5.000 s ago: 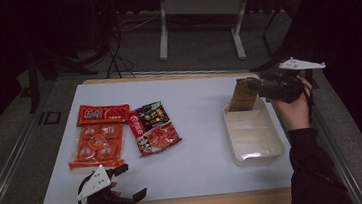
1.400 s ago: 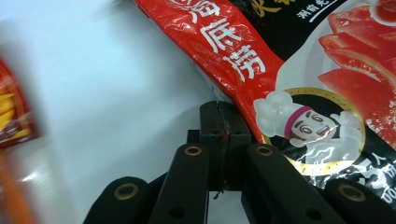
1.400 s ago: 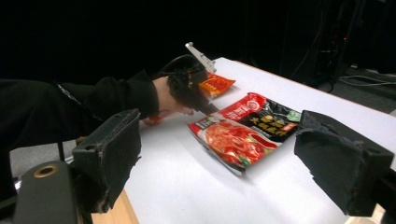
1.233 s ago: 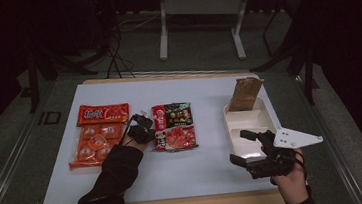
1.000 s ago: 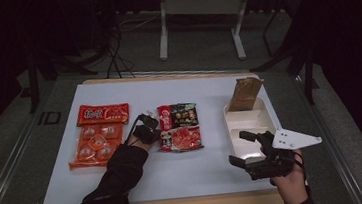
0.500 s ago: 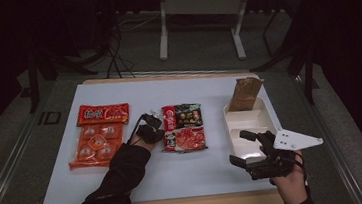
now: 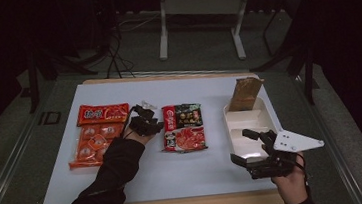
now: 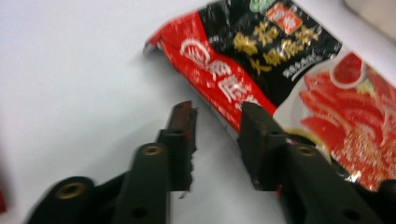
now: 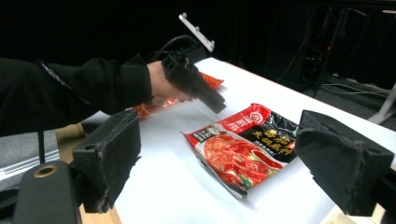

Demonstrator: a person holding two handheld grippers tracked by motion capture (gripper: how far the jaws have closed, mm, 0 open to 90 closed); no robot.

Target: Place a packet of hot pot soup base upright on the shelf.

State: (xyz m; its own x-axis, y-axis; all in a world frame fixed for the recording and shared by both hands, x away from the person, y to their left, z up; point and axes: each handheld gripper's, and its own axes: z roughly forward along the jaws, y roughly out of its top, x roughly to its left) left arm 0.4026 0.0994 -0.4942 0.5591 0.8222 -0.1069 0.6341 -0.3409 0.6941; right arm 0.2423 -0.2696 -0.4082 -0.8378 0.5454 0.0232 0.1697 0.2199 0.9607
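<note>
Two snack packets lie on the white table (image 7: 126, 182), with a tray at the right. At the far left sits the orange packet (image 7: 94, 135), flat, its red band at the far end. Just right of it is the left gripper (image 7: 151, 121), held in a dark-sleeved hand that reaches in from the near edge. Its jaws have just been opening and now stand apart with bare table between them; in the left gripper view (image 8: 215, 116) one jaw tip sits at the edge of the red-and-black packet (image 8: 299, 79) without pinching it, so the packet is let go. That packet (image 7: 184, 127) lies flat near the middle of the table, just right of the left gripper, its black half toward the far side and its red half toward the near side. From the right gripper view it rests between the two grippers (image 9: 245, 149), well clear of the right one.

Farther right stands the white tray (image 7: 266, 119), with a brown packet (image 7: 245, 93) leaning upright at its far end. At the near right, the right gripper (image 7: 246, 148) hovers by the tray's near end, its jaws spread wide and holding nothing
</note>
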